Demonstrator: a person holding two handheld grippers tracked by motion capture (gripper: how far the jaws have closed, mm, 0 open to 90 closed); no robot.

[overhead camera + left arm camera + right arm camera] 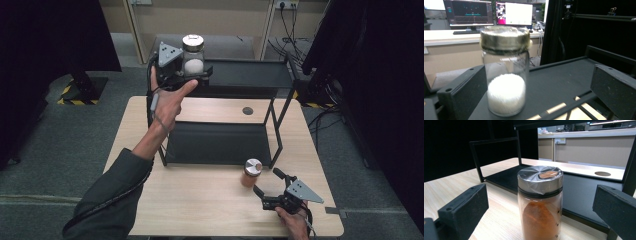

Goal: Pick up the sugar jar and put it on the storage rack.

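Nearest, the right gripper [269,191] sat low on the table [200,210], jaws spread wide just short of the orange spice jar [251,173], which stood upright in front of the black rack's lower shelf [220,144]. A skewed approach could likely tip it. Farther off at the left, the left gripper [195,75] stood wide around the white-powder jar [506,72] resting near the top shelf's [250,74] near edge; a careless nudge there might push it off.
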